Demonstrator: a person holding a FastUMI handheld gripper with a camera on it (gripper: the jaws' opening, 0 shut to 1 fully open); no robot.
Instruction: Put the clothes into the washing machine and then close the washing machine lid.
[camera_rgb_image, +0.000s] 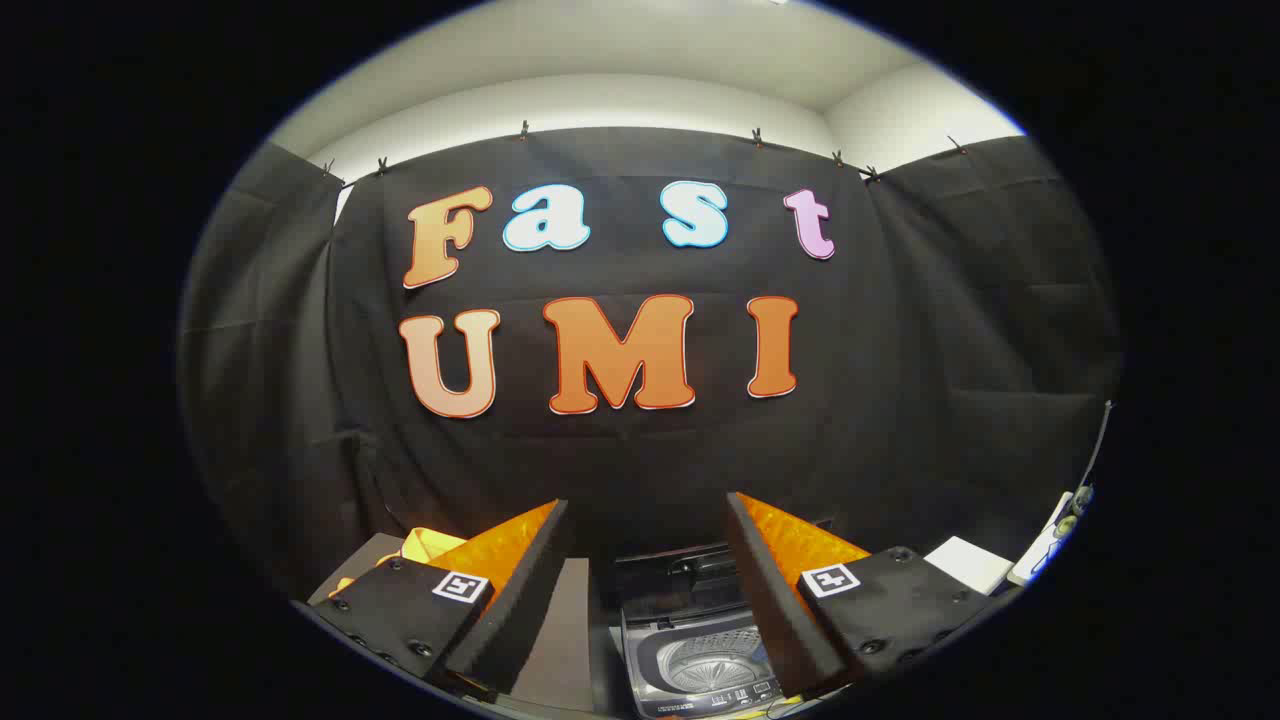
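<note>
Clothes (425, 545) are the thing to sort out first, and they sit off to your left: a yellow-orange bundle peeking out just behind the left finger (500, 590), on what looks like a dark surface (375, 552) beside the washer. Most of it is hidden by that finger, so I can't tell you how it's folded or which way its long side runs.

Your gripper (650, 520) is wide apart and holding nothing, just air between the black pads. It's pointed pretty level at the booth wall, so everything you care about is low, under and around the fingers, not ahead of them.

The washing machine (700, 650) is almost straight below the gap, a touch toward the right finger (790, 590). You can see down into the drum (712, 660), so the tub is open, and the dark lid (690, 575) looks like it's standing up at the back, just past the opening.

So I'd say the task hasn't really started: nothing grabbed, nothing in the drum that I can make out. What matters for the next move is that the laundry is left of the jaws and the tub is centre-right, close to each other. My guess is you tip the nose down, swing left over the bundle, pinch, then come back right a short way to drop it in. Watch the left finger doesn't snag the edge of that side surface.

Some white stuff (968, 562) sits off to the right; ignore it.
</note>
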